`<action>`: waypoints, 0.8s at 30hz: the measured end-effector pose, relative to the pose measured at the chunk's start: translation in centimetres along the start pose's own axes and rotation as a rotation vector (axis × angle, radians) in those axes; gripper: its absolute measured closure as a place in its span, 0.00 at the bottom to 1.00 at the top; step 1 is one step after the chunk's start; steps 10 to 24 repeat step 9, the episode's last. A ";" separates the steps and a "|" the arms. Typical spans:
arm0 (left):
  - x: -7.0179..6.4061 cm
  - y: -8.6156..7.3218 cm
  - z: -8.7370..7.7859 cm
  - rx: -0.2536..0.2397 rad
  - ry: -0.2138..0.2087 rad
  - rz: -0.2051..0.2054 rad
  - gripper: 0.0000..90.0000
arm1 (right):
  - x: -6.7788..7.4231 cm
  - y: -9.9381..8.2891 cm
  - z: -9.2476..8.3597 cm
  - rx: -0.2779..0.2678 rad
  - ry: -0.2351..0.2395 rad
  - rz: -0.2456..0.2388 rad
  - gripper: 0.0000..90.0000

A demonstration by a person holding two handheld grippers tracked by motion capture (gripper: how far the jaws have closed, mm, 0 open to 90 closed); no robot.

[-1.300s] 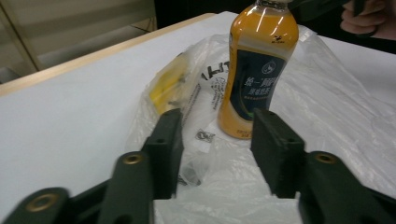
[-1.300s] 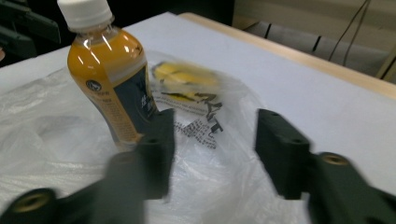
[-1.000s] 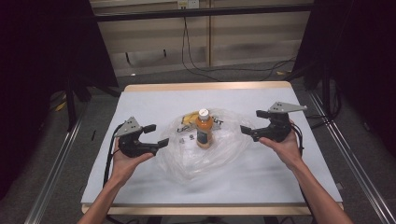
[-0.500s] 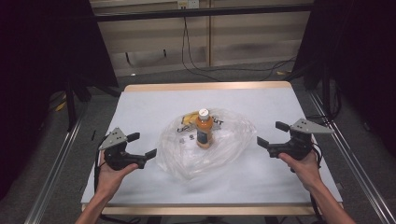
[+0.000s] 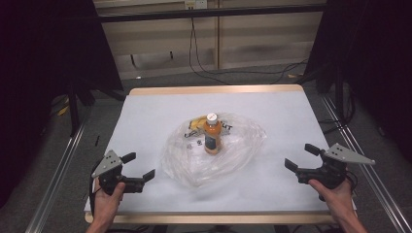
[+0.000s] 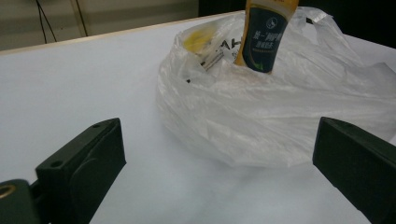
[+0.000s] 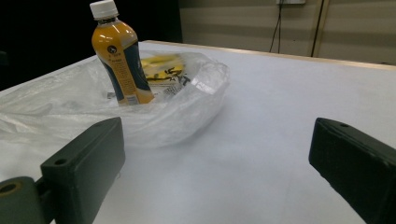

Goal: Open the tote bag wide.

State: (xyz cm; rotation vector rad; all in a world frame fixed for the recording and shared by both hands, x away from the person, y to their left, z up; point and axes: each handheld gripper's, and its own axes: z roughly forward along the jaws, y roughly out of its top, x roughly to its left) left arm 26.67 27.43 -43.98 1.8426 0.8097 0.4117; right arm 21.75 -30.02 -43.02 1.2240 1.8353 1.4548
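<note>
At the middle of the white table (image 5: 145,116) an orange bottle (image 5: 212,135) stands upright in a crumpled clear plastic bag (image 5: 194,167); left gripper (image 5: 138,173) and right gripper (image 5: 297,158), both wide open and empty, sit near the front corners, well clear, so any approach should come low and level.

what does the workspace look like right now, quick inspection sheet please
Surface: white table with a wooden edge, otherwise bare.
Job's things: orange bottle, white cap, upright inside the crumpled clear plastic bag at the centre; a yellow printed packet lies in the bag behind it.
Clutter: nothing seen.
Grippers: left gripper open, near the table's front left, apart from the bag; right gripper open, front right, apart from the bag.
Cables: black cables on the floor beyond the table.
Surroundings: dark curtains on both sides, panelled wall behind.
</note>
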 end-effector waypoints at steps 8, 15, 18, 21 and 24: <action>-0.1 -1.7 -0.8 0.002 0.038 -0.014 0.03 | -0.2 -1.8 -1.4 -0.017 -0.031 0.039 0.05; 0.0 -1.7 -0.9 -0.006 0.040 -0.015 0.03 | -0.3 -1.8 -1.3 -0.015 -0.041 0.032 0.05; 0.0 -1.7 -0.9 -0.006 0.040 -0.015 0.03 | -0.3 -1.8 -1.3 -0.015 -0.041 0.032 0.05; 0.0 -1.7 -0.9 -0.006 0.040 -0.015 0.03 | -0.3 -1.8 -1.3 -0.015 -0.041 0.032 0.05; 0.0 -1.7 -0.9 -0.006 0.040 -0.015 0.03 | -0.3 -1.8 -1.3 -0.015 -0.041 0.032 0.05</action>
